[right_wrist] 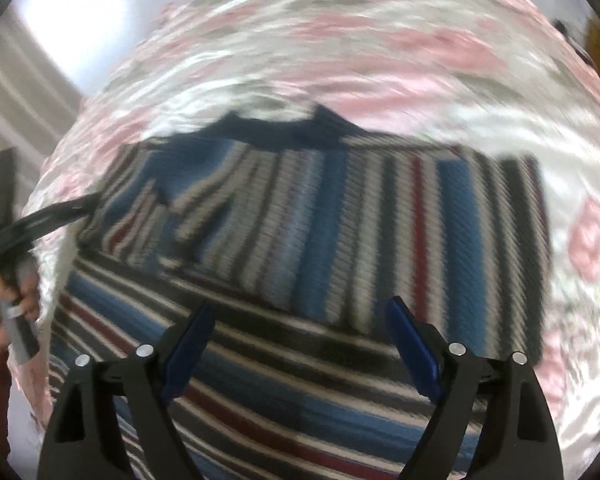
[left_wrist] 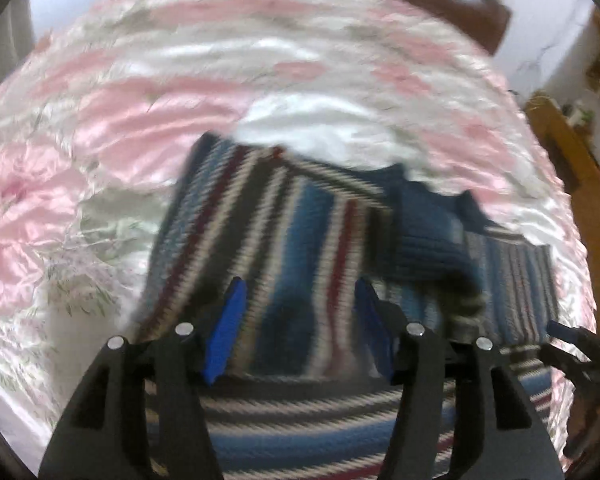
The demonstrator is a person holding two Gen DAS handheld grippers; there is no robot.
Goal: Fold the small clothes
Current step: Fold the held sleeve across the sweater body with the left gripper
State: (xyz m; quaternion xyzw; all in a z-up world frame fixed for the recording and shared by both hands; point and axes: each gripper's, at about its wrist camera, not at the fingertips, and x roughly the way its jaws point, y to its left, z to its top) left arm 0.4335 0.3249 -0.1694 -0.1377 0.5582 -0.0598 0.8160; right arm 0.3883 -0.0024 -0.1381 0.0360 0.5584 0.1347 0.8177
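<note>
Both grippers (left_wrist: 298,316) (right_wrist: 300,336) gape — striped sweater (right_wrist: 340,220) edges ringed by bedspread (right_wrist: 380,40).

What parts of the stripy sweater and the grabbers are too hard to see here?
- Striped sweater: both views motion-blurred; its near part runs under the gripper and off the bottom edge.
- Left gripper: open, but blur hides whether its pads touch the knit.
- Right gripper: the same.
- Hand, right wrist view: cut off by the left edge.

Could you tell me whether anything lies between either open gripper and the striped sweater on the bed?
Nothing visible does. The left gripper and right gripper both hang open directly over the striped sweater, which lies on the pink floral bedspread with nothing on top of it.
</note>
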